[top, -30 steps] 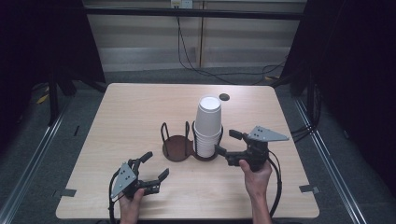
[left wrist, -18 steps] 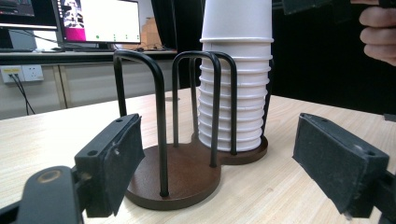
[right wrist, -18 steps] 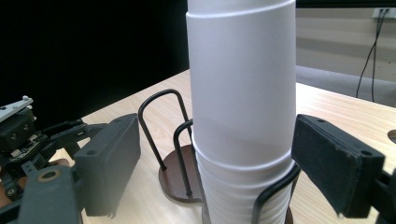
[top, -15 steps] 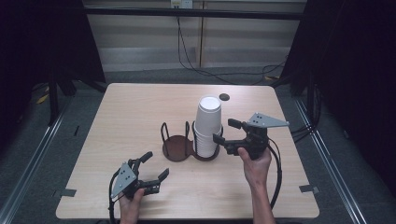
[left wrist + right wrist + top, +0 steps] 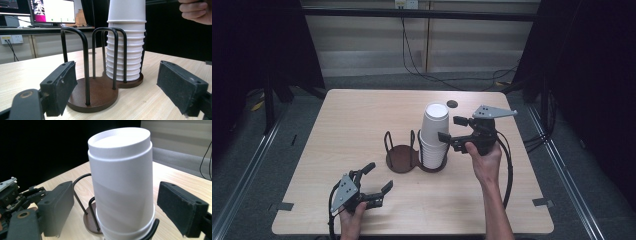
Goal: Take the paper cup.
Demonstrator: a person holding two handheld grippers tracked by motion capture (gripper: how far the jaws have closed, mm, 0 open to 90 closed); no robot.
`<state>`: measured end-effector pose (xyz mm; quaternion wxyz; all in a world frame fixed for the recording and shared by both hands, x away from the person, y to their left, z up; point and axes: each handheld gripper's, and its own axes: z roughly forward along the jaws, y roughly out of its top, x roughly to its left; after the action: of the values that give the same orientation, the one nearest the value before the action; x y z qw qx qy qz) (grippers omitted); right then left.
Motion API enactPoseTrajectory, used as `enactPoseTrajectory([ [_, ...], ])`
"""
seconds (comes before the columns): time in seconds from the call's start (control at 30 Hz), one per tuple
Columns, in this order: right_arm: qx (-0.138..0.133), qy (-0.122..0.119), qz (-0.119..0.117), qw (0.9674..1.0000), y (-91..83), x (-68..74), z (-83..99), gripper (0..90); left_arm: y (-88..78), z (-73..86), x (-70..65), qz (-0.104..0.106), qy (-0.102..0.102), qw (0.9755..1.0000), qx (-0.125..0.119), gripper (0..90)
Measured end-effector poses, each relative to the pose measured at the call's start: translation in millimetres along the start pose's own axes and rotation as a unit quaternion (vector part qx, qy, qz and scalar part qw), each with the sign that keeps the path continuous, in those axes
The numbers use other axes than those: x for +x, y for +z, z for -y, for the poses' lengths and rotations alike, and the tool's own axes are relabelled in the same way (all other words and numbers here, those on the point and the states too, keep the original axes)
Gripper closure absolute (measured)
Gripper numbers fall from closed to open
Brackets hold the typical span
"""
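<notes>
A tall stack of white paper cups stands upside down in the right ring of a dark brown two-ring wire holder at mid-table. My right gripper is raised beside the stack's upper part. In the right gripper view its jaws have just been opening and stand on either side of the top cup without touching it. My left gripper rests near the table's front left, open and empty. It faces the holder and the cups.
A small dark round spot lies on the wooden table behind the stack. The holder's left ring holds no cups. Cables trail from both grippers off the front edge. Dark floor and metal rails surround the table.
My right gripper has risen from near the stack's base to beside its upper part, and its jaws have spread. The left gripper has stayed still.
</notes>
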<state>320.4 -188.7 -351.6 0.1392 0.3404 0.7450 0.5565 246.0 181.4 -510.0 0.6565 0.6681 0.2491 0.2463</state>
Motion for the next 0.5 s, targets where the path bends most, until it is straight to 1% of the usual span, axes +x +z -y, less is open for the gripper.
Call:
enactPoseTrajectory([
  [0.27,0.029,-0.018,0.002,0.9994,13.7,-3.4,-24.8,14.4,0.0,0.0,0.1,0.000,0.000,1.0000,0.000,15.8],
  [0.33,0.036,-0.022,0.003,0.9991,16.8,-3.3,-29.0,14.4,0.0,0.0,0.1,0.000,0.000,1.0000,0.000,15.8],
  [0.37,0.043,-0.022,-0.001,0.9988,18.8,-3.7,-31.1,14.4,0.0,0.0,0.0,0.000,0.000,1.0000,0.000,15.8],
  [0.43,0.048,-0.020,-0.003,0.9987,22.2,-4.7,-34.6,14.4,-0.1,0.0,0.1,0.000,0.001,1.0000,0.000,15.8],
  [0.5,0.050,-0.024,0.001,0.9985,24.9,-4.5,-36.6,14.4,-0.1,0.0,0.1,0.000,0.000,1.0000,0.000,15.8],
])
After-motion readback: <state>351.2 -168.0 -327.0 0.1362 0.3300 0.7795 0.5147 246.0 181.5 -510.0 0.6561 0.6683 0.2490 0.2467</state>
